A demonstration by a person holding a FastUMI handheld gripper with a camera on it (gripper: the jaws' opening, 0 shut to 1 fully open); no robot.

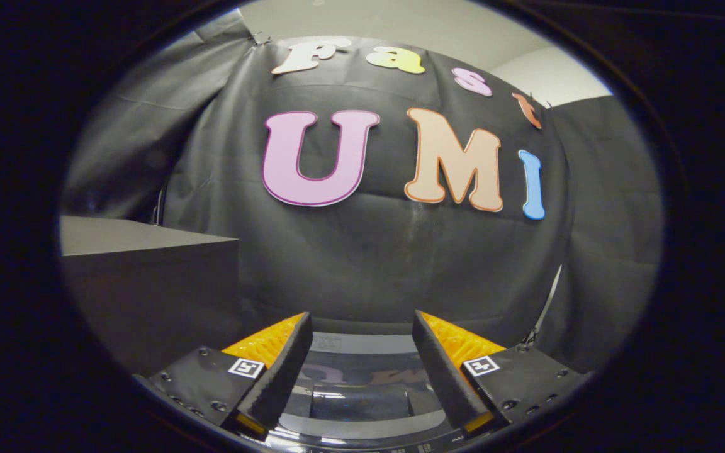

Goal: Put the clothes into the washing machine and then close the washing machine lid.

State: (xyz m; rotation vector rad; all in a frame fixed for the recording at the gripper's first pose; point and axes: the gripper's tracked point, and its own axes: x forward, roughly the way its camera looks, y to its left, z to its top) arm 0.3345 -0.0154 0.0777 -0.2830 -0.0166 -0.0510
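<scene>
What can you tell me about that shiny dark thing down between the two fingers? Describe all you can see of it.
It looks like the washing machine lid, seen from above: a glossy, dark, glass-like panel with a paler grey rim curving round it and a light band along its far edge. It lies flat and appears closed, mirroring the wall behind. It sits below and between the fingers of the gripper, which stand apart, holding nothing. No clothes lie on it, and nothing visibly touches it.

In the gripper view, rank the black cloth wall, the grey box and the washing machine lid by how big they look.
1. black cloth wall
2. grey box
3. washing machine lid, seen between the open gripper fingers; nearness and partial view make this unsure.
</scene>
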